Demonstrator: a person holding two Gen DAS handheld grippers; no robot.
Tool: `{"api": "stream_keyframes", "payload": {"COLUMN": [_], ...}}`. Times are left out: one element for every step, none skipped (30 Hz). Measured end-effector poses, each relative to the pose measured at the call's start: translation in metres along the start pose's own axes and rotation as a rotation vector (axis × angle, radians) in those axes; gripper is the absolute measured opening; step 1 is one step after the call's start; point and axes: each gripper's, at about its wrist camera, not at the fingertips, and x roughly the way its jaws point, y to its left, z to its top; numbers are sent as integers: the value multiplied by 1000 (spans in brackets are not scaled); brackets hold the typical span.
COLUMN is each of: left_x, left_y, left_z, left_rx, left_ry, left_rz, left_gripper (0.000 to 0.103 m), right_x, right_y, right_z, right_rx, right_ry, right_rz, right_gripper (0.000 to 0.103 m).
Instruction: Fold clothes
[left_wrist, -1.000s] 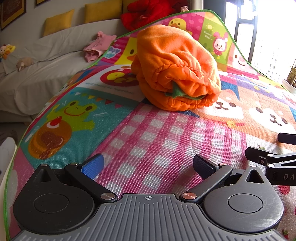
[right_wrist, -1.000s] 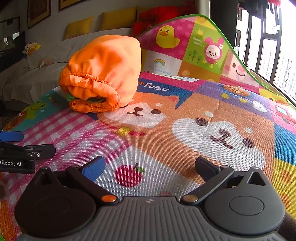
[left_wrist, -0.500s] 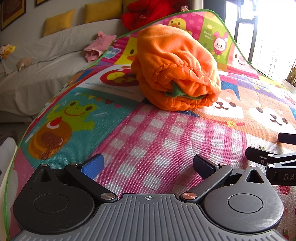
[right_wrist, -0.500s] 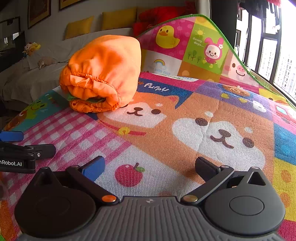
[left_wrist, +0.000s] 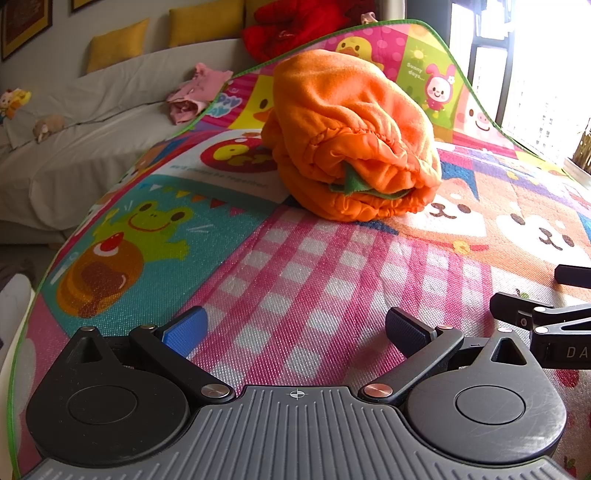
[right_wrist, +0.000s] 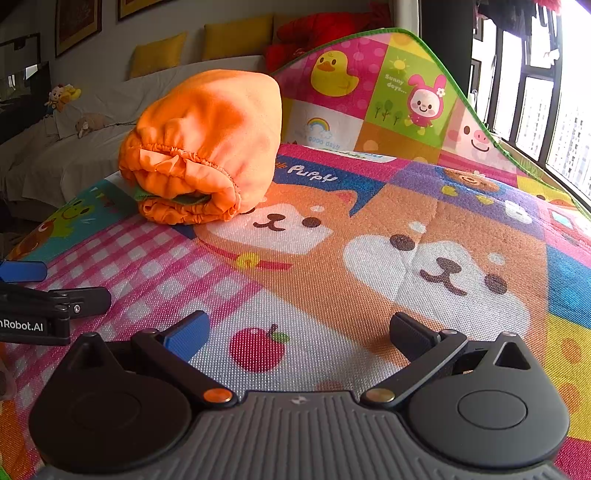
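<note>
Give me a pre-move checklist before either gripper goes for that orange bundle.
1. Left gripper open, holding nothing: ok.
2. Right gripper open, holding nothing: ok.
3. Folded orange fleece garment resting on the colourful cartoon play mat, untouched: ok.
4. Mat between grippers and garment free of obstacles: ok.
5. Green fabric layer tucked inside fold: not ok, it pokes out.
6. Grippers apart from each other: ok.

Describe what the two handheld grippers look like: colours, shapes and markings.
Left gripper and right gripper match: ribbed grey body, two round black discs, black linkage arms with metal pivots, one blue-padded and one black-padded finger. White lettering reading "Robot.AI" marks the left gripper's side.
</note>
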Motion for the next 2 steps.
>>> {"api": "stream_keyframes", "payload": {"left_x": [0, 0], "left_y": [0, 0], "left_z": [0, 0], "left_rx": [0, 0], "left_ry": [0, 0], "left_rz": [0, -1], "left_gripper": [103, 103], "right_x": [0, 0], "right_y": [0, 0], "right_z": [0, 0], "right_rx": [0, 0], "right_ry": [0, 0], "right_rz": [0, 0], "right_gripper": [103, 103]}}
